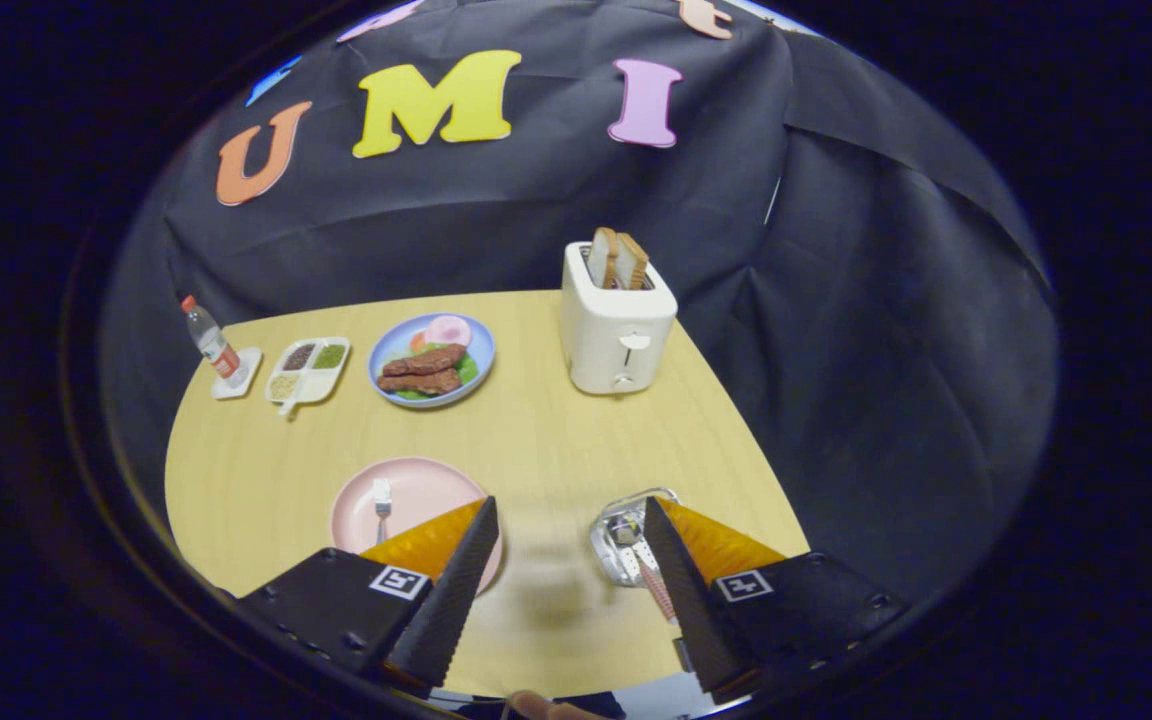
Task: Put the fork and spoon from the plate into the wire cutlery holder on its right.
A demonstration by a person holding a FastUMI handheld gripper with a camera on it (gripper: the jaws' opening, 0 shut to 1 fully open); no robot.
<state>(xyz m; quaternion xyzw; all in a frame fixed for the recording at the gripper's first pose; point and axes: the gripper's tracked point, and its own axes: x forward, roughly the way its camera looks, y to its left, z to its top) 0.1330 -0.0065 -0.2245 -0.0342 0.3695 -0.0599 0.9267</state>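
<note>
Gripper (570, 520) is released: fingers spread wide w/ nothing between them but bare desk (556, 440), hovering above the near edge.

Pink plate (406, 500) sits just ahead of the left finger, partly hidden behind that fingertip. Fork (382, 500) lies on the plate, tines pointing away from the gripper, handle running back toward it, so long axis is roughly in line w/ the fingers' forward direction. Can't see the fork's handle end clearly.

Wire cutlery holder (626, 530) is just ahead of the right finger, partly behind it. A utensil w/ a pinkish handle (658, 590) already stands in it, leaning back toward the gripper; prob. the spoon, so that half looks done, fork not yet.

Key relation: fork is ahead and off to the left of the gap between the fingers, well apart from the holder on the right. Next move likely needs a shift left and down, w/ fingers closing across the handle, not along it.

Beyond: blue plate of food (432, 362), toaster (618, 330), sectioned tray (309, 368), bottle (210, 340).
</note>
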